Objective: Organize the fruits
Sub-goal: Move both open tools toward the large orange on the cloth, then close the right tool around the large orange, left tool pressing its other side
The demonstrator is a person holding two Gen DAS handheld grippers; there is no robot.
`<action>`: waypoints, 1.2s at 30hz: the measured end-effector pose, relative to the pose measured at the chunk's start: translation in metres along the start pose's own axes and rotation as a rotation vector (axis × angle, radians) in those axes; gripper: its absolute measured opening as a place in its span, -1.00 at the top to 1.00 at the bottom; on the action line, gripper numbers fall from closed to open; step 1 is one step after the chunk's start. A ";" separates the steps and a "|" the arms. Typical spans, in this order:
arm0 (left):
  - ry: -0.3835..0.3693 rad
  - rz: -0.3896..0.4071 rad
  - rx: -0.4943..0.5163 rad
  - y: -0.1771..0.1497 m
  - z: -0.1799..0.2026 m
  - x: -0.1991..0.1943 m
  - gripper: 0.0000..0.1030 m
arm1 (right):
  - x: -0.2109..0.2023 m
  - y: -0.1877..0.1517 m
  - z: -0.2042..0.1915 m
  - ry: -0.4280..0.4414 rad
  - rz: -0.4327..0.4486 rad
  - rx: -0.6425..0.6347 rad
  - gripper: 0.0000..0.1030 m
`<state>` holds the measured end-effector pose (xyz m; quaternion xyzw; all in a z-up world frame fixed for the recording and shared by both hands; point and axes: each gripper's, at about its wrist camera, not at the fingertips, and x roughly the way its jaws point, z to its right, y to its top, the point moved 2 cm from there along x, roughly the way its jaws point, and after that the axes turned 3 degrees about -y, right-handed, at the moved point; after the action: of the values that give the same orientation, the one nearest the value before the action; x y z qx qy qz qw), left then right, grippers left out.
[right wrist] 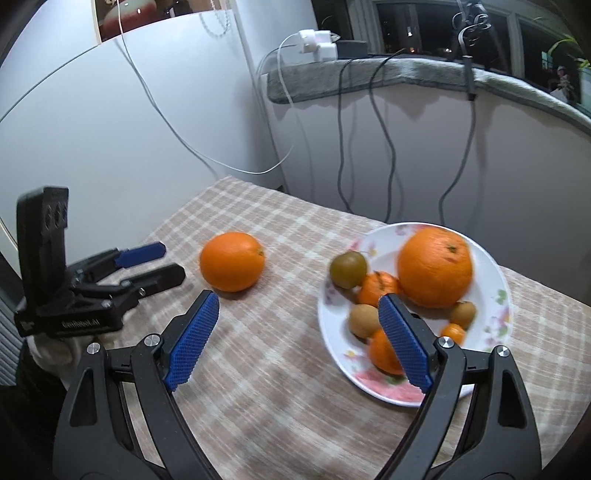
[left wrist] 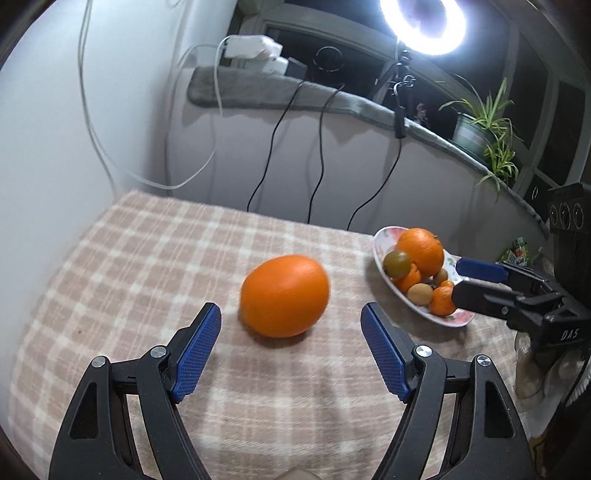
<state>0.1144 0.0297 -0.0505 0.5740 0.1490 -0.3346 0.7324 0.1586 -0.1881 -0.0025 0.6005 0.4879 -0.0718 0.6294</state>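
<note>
A loose orange [left wrist: 284, 295] lies on the checked tablecloth, also in the right wrist view [right wrist: 232, 261]. My left gripper [left wrist: 291, 314] is open and empty, its blue pads just short of the orange on either side. A white flowered plate [right wrist: 491, 266] holds a big orange [right wrist: 436, 267], small tangerines, brownish kiwi-like fruits and a greenish round fruit [right wrist: 348, 269]. The plate also shows at the right of the left wrist view [left wrist: 380, 240]. My right gripper [right wrist: 299, 310] is open and empty, above the plate's near left edge.
The checked tablecloth [right wrist: 258, 387] covers the table against a white wall. Cables hang from a grey ledge [right wrist: 369, 77] with chargers behind the table. A ring light [left wrist: 424, 22] and a potted plant [left wrist: 480, 125] stand on the ledge.
</note>
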 end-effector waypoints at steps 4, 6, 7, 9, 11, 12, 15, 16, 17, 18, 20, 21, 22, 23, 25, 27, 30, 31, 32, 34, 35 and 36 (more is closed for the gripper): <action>-0.021 -0.021 -0.018 -0.005 -0.007 0.007 -0.52 | 0.016 0.009 -0.015 0.044 -0.018 -0.013 -0.76; -0.037 -0.033 -0.037 -0.007 -0.010 0.011 -0.52 | 0.024 0.012 -0.021 0.049 -0.028 -0.025 -0.76; -0.042 -0.037 -0.043 -0.007 -0.011 0.013 -0.52 | 0.031 0.013 -0.026 0.055 -0.039 -0.033 -0.76; -0.051 -0.044 -0.055 -0.008 -0.013 0.017 -0.52 | 0.039 0.015 -0.031 0.064 -0.052 -0.036 -0.76; -0.060 -0.051 -0.062 -0.008 -0.014 0.020 -0.52 | 0.049 0.017 -0.036 0.073 -0.067 -0.043 -0.76; -0.063 -0.054 -0.066 -0.009 -0.015 0.021 -0.52 | 0.052 0.018 -0.038 0.075 -0.072 -0.048 -0.76; -0.067 -0.057 -0.073 -0.009 -0.018 0.023 -0.52 | 0.063 0.020 -0.046 0.083 -0.087 -0.065 -0.76; -0.067 -0.058 -0.076 -0.009 -0.019 0.024 -0.52 | 0.067 0.021 -0.049 0.087 -0.095 -0.074 -0.76; -0.068 -0.060 -0.079 -0.009 -0.019 0.025 -0.52 | 0.070 0.022 -0.051 0.089 -0.100 -0.080 -0.76; -0.069 -0.062 -0.080 -0.009 -0.020 0.026 -0.52 | 0.074 0.023 -0.054 0.091 -0.105 -0.085 -0.76; -0.072 -0.069 -0.083 -0.009 -0.020 0.029 -0.52 | 0.081 0.026 -0.057 0.094 -0.118 -0.093 -0.76; -0.073 -0.072 -0.082 -0.009 -0.020 0.030 -0.52 | 0.085 0.027 -0.058 0.095 -0.124 -0.095 -0.76; -0.074 -0.074 -0.081 -0.008 -0.019 0.032 -0.52 | 0.089 0.028 -0.059 0.095 -0.130 -0.095 -0.76; -0.076 -0.076 -0.079 -0.007 -0.019 0.033 -0.52 | 0.093 0.029 -0.060 0.099 -0.139 -0.095 -0.76; -0.078 -0.082 -0.079 -0.007 -0.020 0.035 -0.52 | 0.101 0.030 -0.060 0.108 -0.154 -0.094 -0.76; -0.083 -0.089 -0.083 -0.006 -0.021 0.037 -0.52 | 0.107 0.032 -0.061 0.118 -0.170 -0.091 -0.76; -0.086 -0.101 -0.082 -0.006 -0.021 0.041 -0.52 | 0.116 0.033 -0.061 0.127 -0.195 -0.083 -0.76; -0.088 -0.105 -0.081 -0.005 -0.021 0.042 -0.52 | 0.119 0.033 -0.060 0.134 -0.206 -0.076 -0.76; -0.089 -0.109 -0.080 -0.005 -0.021 0.044 -0.52 | 0.121 0.032 -0.060 0.138 -0.212 -0.072 -0.76; -0.093 -0.118 -0.080 -0.004 -0.020 0.046 -0.52 | 0.125 0.032 -0.061 0.149 -0.225 -0.066 -0.76; -0.097 -0.121 -0.081 -0.004 -0.020 0.047 -0.52 | 0.127 0.032 -0.061 0.154 -0.230 -0.064 -0.76; -0.101 -0.126 -0.087 -0.003 -0.021 0.049 -0.52 | 0.128 0.031 -0.062 0.158 -0.235 -0.062 -0.76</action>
<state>0.1518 0.0334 -0.0885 0.5136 0.1620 -0.4018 0.7407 0.2129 -0.0652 -0.0591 0.5232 0.6051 -0.0825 0.5944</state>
